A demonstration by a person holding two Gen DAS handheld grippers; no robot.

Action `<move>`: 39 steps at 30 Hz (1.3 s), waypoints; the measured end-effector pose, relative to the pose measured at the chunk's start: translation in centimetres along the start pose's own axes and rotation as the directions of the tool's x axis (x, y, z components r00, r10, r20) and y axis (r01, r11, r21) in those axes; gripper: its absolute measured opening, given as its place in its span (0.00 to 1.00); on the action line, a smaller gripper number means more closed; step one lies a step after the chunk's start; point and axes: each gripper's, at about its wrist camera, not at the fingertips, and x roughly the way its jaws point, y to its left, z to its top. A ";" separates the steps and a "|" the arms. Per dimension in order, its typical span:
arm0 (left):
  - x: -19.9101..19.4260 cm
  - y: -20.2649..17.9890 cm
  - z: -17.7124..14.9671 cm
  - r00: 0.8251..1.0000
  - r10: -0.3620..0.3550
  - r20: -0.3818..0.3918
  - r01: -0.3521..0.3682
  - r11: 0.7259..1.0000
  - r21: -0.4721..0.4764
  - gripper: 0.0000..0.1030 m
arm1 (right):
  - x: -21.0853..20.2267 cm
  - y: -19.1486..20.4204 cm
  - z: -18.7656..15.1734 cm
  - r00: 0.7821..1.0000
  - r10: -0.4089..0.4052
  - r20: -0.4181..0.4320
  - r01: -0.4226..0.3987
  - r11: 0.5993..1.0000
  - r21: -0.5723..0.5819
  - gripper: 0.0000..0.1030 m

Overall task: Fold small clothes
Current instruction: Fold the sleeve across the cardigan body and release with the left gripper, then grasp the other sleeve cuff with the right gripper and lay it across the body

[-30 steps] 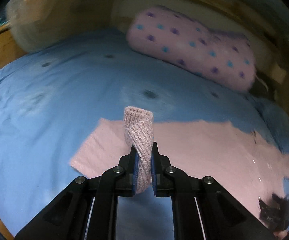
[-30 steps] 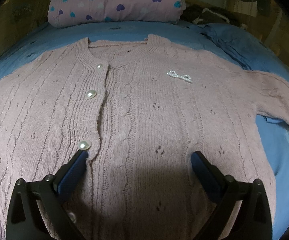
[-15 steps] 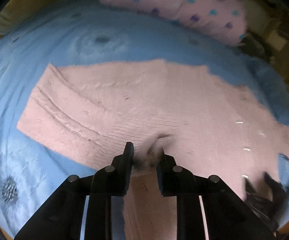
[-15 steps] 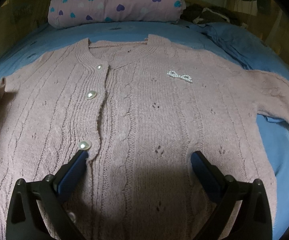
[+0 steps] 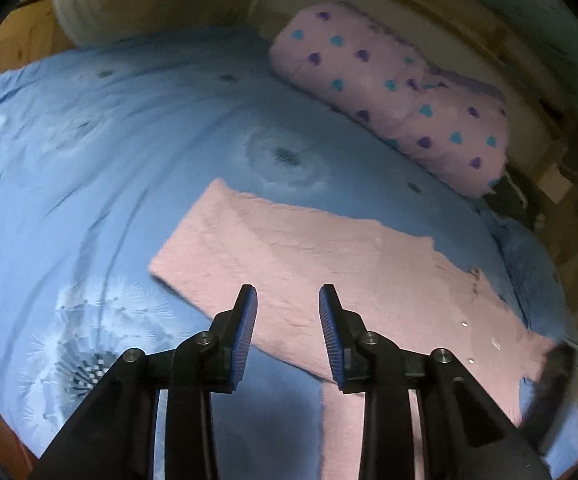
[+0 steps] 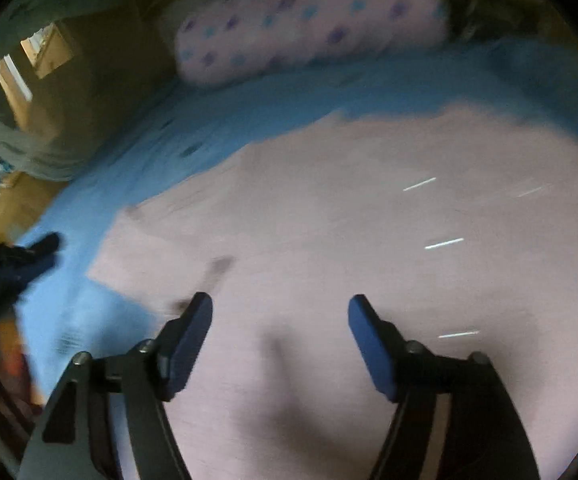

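Observation:
A pink knitted cardigan [image 5: 329, 264] lies flat on the blue bedsheet [image 5: 109, 160], its sleeve folded in across the body. My left gripper [image 5: 288, 294] hovers over the sleeve's near edge. Its jaws are opening and hold nothing. The right wrist view is blurred by motion. There my right gripper [image 6: 281, 302] hangs above the cardigan [image 6: 349, 220] with its jaws wide apart, closing, and nothing between them. Pearl buttons [image 6: 443, 244] show as white streaks. The left gripper [image 6: 17, 264] appears dark at the left edge, and the right gripper [image 5: 553, 376] at the left wrist view's lower right.
A pink pillow with blue and purple hearts [image 5: 393, 92] lies along the head of the bed. A pale pillow [image 5: 101, 12] sits at the far left corner. Dark clothes [image 5: 513, 200] are bunched beside the pink pillow. Wooden furniture stands past the bed's edges.
My left gripper carried the sleeve cuff over the cardigan, let it go and drew back with its jaws apart. My right gripper swung left and its jaws narrowed.

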 end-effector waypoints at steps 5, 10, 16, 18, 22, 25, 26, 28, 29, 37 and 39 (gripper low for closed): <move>1.7 2.6 2.0 0.968 -0.215 -0.134 0.196 0.971 -0.140 0.11 | 6.2 3.7 1.3 0.992 -0.123 -0.039 0.126 0.988 0.091 0.73; 2.0 4.3 3.1 0.975 -0.212 -0.071 0.196 0.963 -0.185 0.11 | 8.3 9.0 1.5 0.985 -0.147 -0.085 0.134 0.980 -0.148 0.09; 4.4 4.8 4.1 0.967 -0.219 -0.129 0.190 0.960 -0.205 0.11 | 5.6 6.0 5.3 0.996 -0.089 0.005 0.089 0.988 -0.123 0.07; 4.9 4.2 4.1 0.979 -0.168 -0.118 0.143 0.970 -0.194 0.11 | 3.5 4.1 6.9 0.995 -0.096 0.040 0.100 0.988 -0.118 0.07; 6.3 1.7 3.5 0.989 -0.086 -0.120 0.075 0.993 -0.095 0.11 | -0.6 -0.5 8.6 0.986 -0.118 0.122 0.130 0.987 -0.098 0.07; 8.1 -0.2 2.8 0.982 -0.106 -0.155 0.095 0.992 -0.079 0.11 | -3.1 -4.8 9.2 0.978 -0.133 0.160 0.142 0.989 -0.050 0.07; 8.6 -0.3 2.7 0.974 -0.145 -0.172 0.127 0.986 -0.112 0.11 | -3.9 -6.2 9.3 0.976 -0.138 0.166 0.146 0.989 -0.033 0.07; 10.1 -0.7 2.3 0.952 -0.228 -0.205 0.186 0.961 -0.204 0.11 | -5.1 -9.2 9.9 0.975 -0.150 0.165 0.150 0.989 0.011 0.07; 10.5 -1.0 2.2 0.948 -0.241 -0.210 0.194 0.956 -0.219 0.11 | -5.6 -10.2 10.0 0.974 -0.159 0.161 0.156 0.987 0.029 0.07; 10.8 -5.1 2.3 0.964 -0.200 -0.177 0.175 0.974 -0.146 0.11 | -8.7 -16.0 10.2 0.965 -0.201 0.169 0.190 0.978 0.081 0.07; 10.6 -5.7 2.3 0.963 -0.209 -0.168 0.187 0.972 -0.140 0.11 | -8.9 -17.1 9.9 0.965 -0.209 0.156 0.197 0.976 0.089 0.07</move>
